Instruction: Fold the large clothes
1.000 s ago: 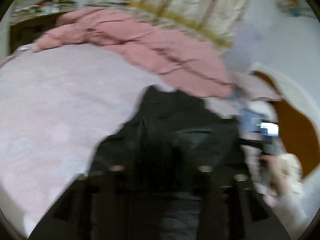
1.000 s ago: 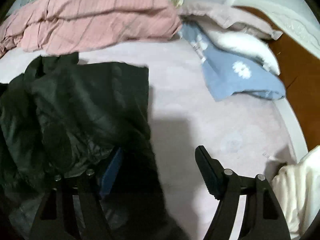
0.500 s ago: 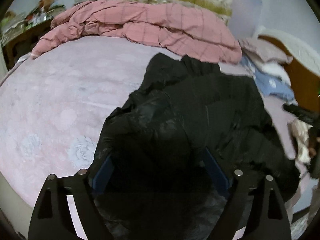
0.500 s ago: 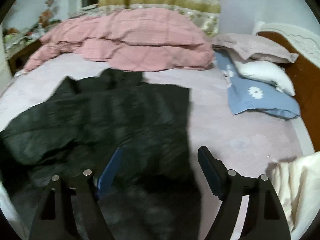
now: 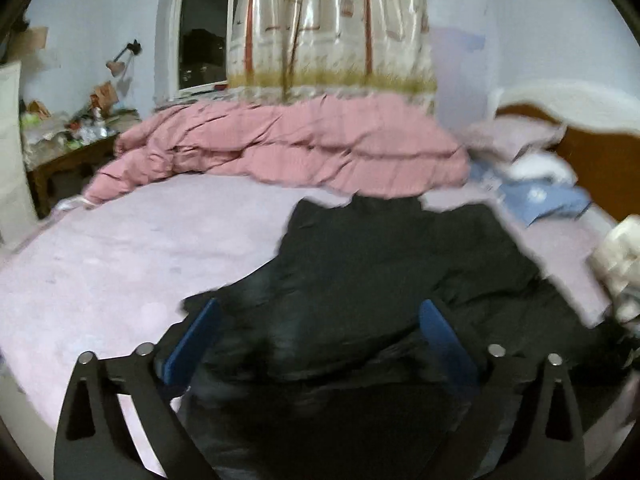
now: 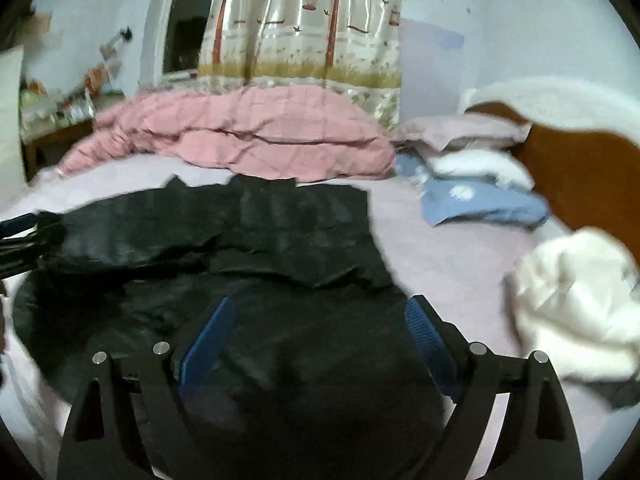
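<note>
A large black padded jacket (image 5: 380, 264) lies spread and partly folded on the pale pink bed sheet (image 5: 120, 248); it also shows in the right wrist view (image 6: 280, 232). My left gripper (image 5: 320, 328) is open, its blue-padded fingers wide apart just above the jacket's near left part. My right gripper (image 6: 320, 324) is open too, its fingers wide apart over the jacket's near right part. Neither holds cloth. The left gripper's fingers (image 6: 24, 236) show at the left edge of the right wrist view.
A rumpled pink quilt (image 5: 288, 144) lies along the far side of the bed. A blue cloth (image 6: 480, 200) and pillows (image 6: 460, 132) lie by the brown headboard (image 6: 580, 184). A white garment (image 6: 580, 304) sits at the right. A cluttered side table (image 5: 68, 136) stands far left.
Both grippers have pulled back and tilted up from the jacket, so the window and curtain now show. The left gripper, which was closed in on the black cloth, now stands open.
</note>
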Demonstrator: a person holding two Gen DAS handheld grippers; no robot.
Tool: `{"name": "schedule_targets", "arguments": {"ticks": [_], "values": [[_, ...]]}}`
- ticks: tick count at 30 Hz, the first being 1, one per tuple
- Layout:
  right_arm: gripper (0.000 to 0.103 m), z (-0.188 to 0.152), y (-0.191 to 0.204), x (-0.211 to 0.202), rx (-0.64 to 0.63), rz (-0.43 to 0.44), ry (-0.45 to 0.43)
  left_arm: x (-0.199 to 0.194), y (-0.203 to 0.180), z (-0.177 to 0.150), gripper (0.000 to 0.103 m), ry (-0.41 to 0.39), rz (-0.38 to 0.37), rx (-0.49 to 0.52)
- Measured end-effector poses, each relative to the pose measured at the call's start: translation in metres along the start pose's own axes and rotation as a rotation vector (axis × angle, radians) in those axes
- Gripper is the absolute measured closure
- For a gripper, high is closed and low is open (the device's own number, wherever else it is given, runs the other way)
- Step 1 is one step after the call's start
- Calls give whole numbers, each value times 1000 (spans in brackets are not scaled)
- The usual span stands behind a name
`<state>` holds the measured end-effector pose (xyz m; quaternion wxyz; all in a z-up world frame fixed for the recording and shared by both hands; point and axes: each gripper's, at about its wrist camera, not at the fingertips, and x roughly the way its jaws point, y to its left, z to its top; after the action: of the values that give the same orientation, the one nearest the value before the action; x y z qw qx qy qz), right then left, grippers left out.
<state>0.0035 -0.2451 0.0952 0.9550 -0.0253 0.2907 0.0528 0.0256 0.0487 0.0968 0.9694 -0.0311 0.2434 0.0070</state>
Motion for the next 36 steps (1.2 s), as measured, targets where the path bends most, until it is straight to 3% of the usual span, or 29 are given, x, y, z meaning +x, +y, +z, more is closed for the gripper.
{"name": "schedule_targets", "arguments": {"ticks": [2, 4, 9, 12, 16, 20, 22, 28, 31, 32, 36], "values": [[17, -4, -1, 5, 49, 31, 12, -4, -2, 10, 2, -41, -9, -63], [17, -1, 1, 11, 78, -1, 5, -10, -7, 22, 2, -106, 10, -111], [17, 47, 14, 2, 13, -44, -51, -32, -22, 52, 1, -215, -25, -89], [17, 72, 13, -14, 58, -19, -121, -43, -21, 46, 1, -222, 14, -53], [17, 63, 8, -12, 134, 53, -118, -25, -10, 26, 1, -108, 24, -45], [17, 30, 10, 20, 132, 23, 13, 1, 8, 5, 1, -39, 22, -72], [17, 19, 12, 28, 119, -7, 38, 14, 10, -1, 1, -9, 26, -54], [17, 0, 11, 50, 86, -56, 98, 66, 10, -27, 1, 228, 31, -73], [17, -4, 6, 54, 103, -59, 104, 91, 16, -32, 17, 311, -7, -192], [17, -5, 5, 55, 108, -55, 109, 96, 14, -30, 18, 324, 2, -179], [17, -10, -1, 58, 106, -66, 122, 117, -10, -23, 18, 394, 63, 44]]}}
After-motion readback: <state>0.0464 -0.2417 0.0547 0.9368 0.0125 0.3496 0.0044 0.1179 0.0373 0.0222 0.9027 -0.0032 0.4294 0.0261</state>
